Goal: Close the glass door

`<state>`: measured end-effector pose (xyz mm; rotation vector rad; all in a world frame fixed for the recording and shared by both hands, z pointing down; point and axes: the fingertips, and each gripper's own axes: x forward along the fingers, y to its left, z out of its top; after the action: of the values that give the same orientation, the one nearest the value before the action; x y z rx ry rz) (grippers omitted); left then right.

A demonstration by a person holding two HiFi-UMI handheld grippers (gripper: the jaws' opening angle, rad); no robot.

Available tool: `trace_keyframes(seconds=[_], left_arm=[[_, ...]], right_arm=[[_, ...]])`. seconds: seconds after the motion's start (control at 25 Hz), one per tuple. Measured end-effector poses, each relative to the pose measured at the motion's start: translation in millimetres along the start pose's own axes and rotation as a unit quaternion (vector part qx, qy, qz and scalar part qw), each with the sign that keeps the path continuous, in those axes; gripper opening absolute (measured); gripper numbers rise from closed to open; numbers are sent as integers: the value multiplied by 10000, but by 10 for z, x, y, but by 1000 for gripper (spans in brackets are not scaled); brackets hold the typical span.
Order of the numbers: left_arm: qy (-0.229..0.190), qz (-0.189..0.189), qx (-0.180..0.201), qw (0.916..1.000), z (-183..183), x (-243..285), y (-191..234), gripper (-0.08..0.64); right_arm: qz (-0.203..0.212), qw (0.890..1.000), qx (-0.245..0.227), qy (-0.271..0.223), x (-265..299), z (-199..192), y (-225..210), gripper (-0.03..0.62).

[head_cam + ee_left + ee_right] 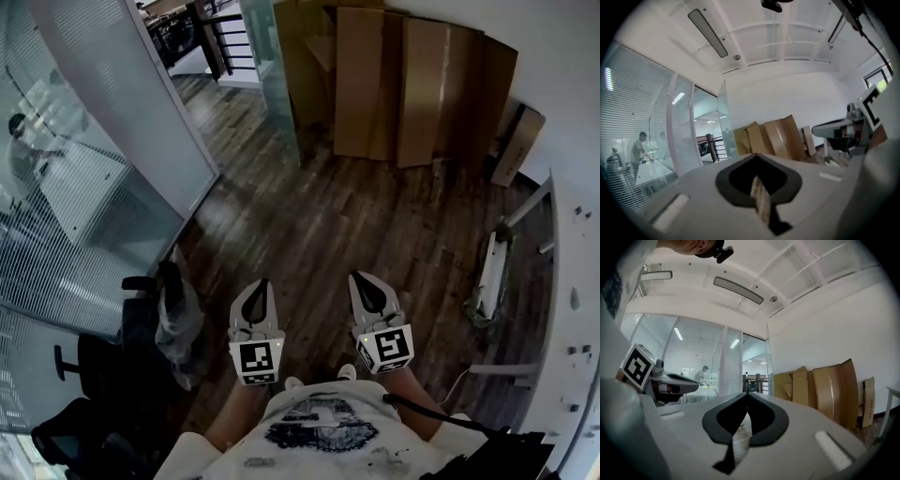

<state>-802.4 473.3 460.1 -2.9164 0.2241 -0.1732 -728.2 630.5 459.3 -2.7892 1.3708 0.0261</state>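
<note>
- Stands on a dark wooden floor (309,216), well short of the glass door (275,84), with a two-jaw tool in each hand.
- Finds the glass door swung open, its greenish pane reaching into the room, ahead of both tools and nearer the left one's line.
- Holds the left gripper (262,282) about level, jaws pressed together at the tips and gripping nothing, with only floor showing through the slot behind them. Well apart from the glass door, no contact.
- Holds the right gripper (360,277) just beside the left one, on the side farther from the glass door. Jaws closed the same way, also on nothing.
- Points both tools toward the far end of the room, where the glass door stands.
- Shows flattened cardboard sheets (412,84) leaning on the white wall (558,42) just right of the glass door, one or two partly behind its pane.
- Shows a dark railing (192,37) beyond the glass door, to its left, past the open gap.
- Sets a white-framed glass partition (122,103) with blinds across that gap from the glass door, with a person (19,141) visible behind it.
- Shows a black office chair (103,375) with a grey cloth (178,323) draped over it, well apart from the glass door, close to the left tool's outer side.
</note>
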Motion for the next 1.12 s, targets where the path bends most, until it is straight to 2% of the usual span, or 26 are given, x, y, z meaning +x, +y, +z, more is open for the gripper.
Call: trace_keyframes(seconds=[0.48, 0.72, 0.92, 1.12], left_arm=[[47, 118, 86, 9999, 59, 152, -424, 3], [222, 49, 126, 9997, -29, 189, -503, 3], [127, -111, 150, 9997, -2, 431, -536, 3], [40, -256, 141, 9996, -10, 898, -598, 3]], right_arm=[[94, 9997, 160, 156, -195, -143, -483, 5], [207, 9993, 236, 201, -210, -200, -514, 3], [274, 9993, 233, 134, -60, -217, -580, -2], [315, 9991, 132, 246, 157, -306, -780, -2]])
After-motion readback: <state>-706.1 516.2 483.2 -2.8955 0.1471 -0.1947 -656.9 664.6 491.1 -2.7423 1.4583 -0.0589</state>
